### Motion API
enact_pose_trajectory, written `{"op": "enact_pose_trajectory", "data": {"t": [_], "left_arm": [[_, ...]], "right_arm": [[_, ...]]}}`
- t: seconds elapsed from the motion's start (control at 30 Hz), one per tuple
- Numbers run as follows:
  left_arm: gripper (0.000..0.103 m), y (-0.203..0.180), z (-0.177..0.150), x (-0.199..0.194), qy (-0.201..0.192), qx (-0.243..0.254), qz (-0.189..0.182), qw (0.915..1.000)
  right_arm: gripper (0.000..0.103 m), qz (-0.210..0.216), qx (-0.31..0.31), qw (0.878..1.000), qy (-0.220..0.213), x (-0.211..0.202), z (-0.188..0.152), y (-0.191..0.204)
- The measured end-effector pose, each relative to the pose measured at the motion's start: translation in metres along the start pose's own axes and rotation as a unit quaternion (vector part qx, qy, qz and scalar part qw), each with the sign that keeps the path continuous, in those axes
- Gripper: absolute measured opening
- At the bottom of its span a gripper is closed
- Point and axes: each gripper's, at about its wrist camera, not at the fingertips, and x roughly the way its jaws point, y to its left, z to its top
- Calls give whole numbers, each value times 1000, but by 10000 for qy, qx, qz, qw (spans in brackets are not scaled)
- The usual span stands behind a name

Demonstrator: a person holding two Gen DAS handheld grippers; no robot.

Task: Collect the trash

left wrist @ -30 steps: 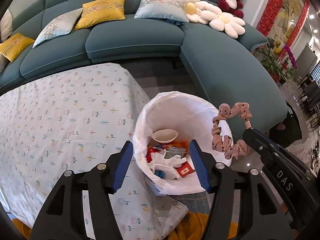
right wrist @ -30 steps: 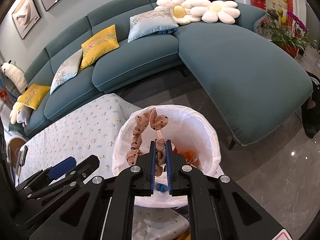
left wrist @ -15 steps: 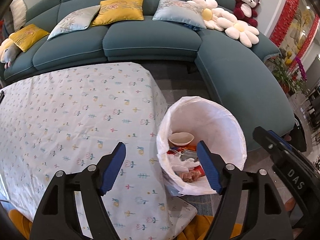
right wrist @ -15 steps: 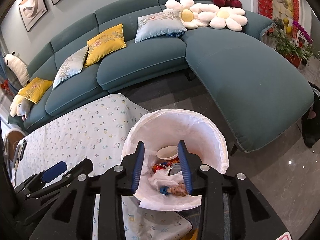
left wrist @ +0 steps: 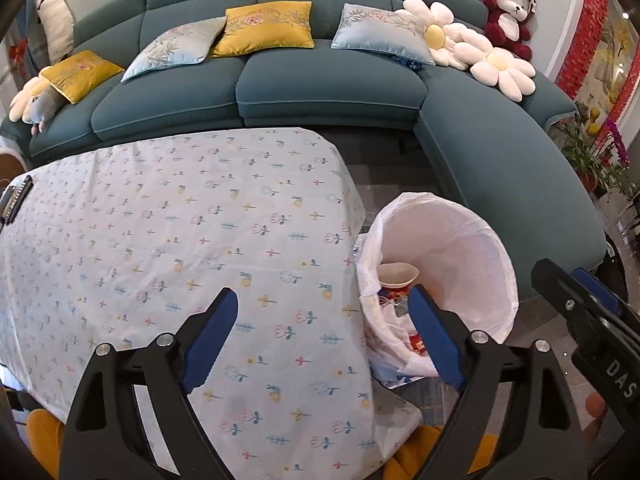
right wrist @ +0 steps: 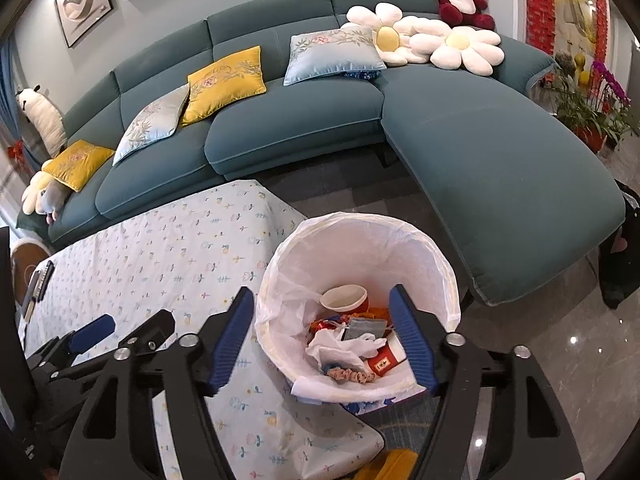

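A bin lined with a white bag [right wrist: 360, 236] stands on the floor at the table's corner. In it lie a pink dotted scrunchie [right wrist: 352, 376], a paper cup [right wrist: 344, 298], crumpled white tissue and red wrappers. My right gripper [right wrist: 321, 294] hovers over the bin, its jaws opening, and nothing is pressed between the pads. My left gripper [left wrist: 323, 292] hangs over the floral tablecloth [left wrist: 180, 220] just left of the bin [left wrist: 460, 232], its jaws opening too and gripping nothing. Each gripper shows in the other's view: the right gripper [left wrist: 580, 292] and the left gripper [right wrist: 120, 332].
A curved teal sofa [left wrist: 320, 84] with yellow and pale blue cushions, flower pillows and a red plush bear [left wrist: 508, 16] runs behind the table. A dark flat object [left wrist: 14, 200] lies at the table's left edge. Potted flowers [right wrist: 592, 108] stand at the right, beside glossy tile floor.
The right gripper has let go of the scrunchie, which has dropped into the bin, and its jaws have spread wide. The left gripper has shifted left over the table and opened further.
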Motion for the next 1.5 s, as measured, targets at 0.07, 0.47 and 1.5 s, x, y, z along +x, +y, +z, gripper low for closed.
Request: {"op": "enact_pose_trajectory", "data": {"t": [0.07, 0.47, 1.5], "left_arm": [[90, 5, -4, -3, -33, -35, 62, 10000], [91, 12, -26, -5, 26, 107, 250, 9996], [91, -6, -52, 18, 247, 412, 275, 9985]], "right_arm": [[73, -27, -55, 10000, -11, -3, -4, 2], [88, -202, -385, 9990, 119, -9, -35, 9], [96, -509, -393, 9967, 486, 11, -64, -13]]}}
